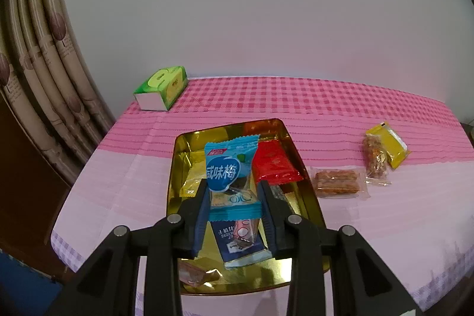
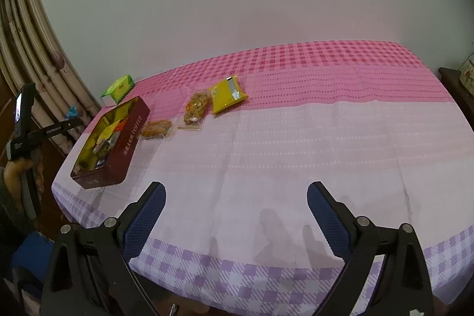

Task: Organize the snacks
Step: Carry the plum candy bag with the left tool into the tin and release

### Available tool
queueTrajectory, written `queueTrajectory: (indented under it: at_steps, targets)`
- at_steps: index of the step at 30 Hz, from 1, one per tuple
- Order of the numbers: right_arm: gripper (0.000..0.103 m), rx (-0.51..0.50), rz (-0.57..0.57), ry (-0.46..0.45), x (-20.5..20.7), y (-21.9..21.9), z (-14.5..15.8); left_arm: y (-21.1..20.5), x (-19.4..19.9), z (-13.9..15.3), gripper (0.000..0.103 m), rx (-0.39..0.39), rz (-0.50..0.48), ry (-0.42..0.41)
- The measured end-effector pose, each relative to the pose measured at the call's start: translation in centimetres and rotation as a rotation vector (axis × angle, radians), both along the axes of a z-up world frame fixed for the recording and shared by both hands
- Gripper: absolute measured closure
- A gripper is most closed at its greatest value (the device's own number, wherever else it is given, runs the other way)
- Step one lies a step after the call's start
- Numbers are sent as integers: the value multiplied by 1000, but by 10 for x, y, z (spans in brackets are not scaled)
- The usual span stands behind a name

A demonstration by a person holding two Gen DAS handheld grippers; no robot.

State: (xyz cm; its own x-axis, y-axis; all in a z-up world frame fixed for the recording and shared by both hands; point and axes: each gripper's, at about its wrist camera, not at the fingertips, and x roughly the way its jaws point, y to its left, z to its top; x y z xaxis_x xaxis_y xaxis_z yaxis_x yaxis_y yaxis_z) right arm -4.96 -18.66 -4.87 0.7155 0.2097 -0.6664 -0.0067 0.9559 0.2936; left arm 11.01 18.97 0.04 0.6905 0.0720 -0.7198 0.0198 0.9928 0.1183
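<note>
Room: a plain pale wall behind the table, and a cream curtain with a faint tree print hanging in folds at the left.
Surface: a table under a cloth, pink check at the far side, pale pink across the middle, lilac check along the near edge.
Tin: a dark red box with a gold mirror lining, lying open near the table's left edge and already holding several wrapped snacks (a red pack, yellow ones, a dark blue one).
Loose snacks: a yellow packet and two clear-wrapped brown bars lie on the cloth just right of the tin.
Tissue pack: green, at the far left corner.
Left gripper: clenched on a light blue candy packet, held above the tin's interior.
Right gripper: released, jaws wide, hanging over bare cloth near the front edge.
Risk: my guess is the slick, puffy wrapper could twist out of the pads, or drop onto the heap and slide over the low rim.
Risk: the reflective lining may mislead judgement of depth.
</note>
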Motion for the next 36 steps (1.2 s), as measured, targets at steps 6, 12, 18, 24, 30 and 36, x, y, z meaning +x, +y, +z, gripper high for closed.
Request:
queueTrajectory:
  at_steps: [6,12,18,24,30,36]
  targets:
    - [7,-2,5,17,1,0,-5,1,5,-9,71,5,2,15]
    - [7,0,9,33,2,0,-10,6,9,-23,71,3,22,50]
    - [7,-6,14,43,4,2,-13,19,4,-50,71,-7,46,104]
    - [7,-8,17,55,6,3,-17,32,0,-65,71,-26,72,124]
    - [7,-20,25,64,7,7,-20,36,-4,-71,71,-27,78,131]
    - [7,-20,27,78,9,7,-24,38,1,-75,69,-29,90,115]
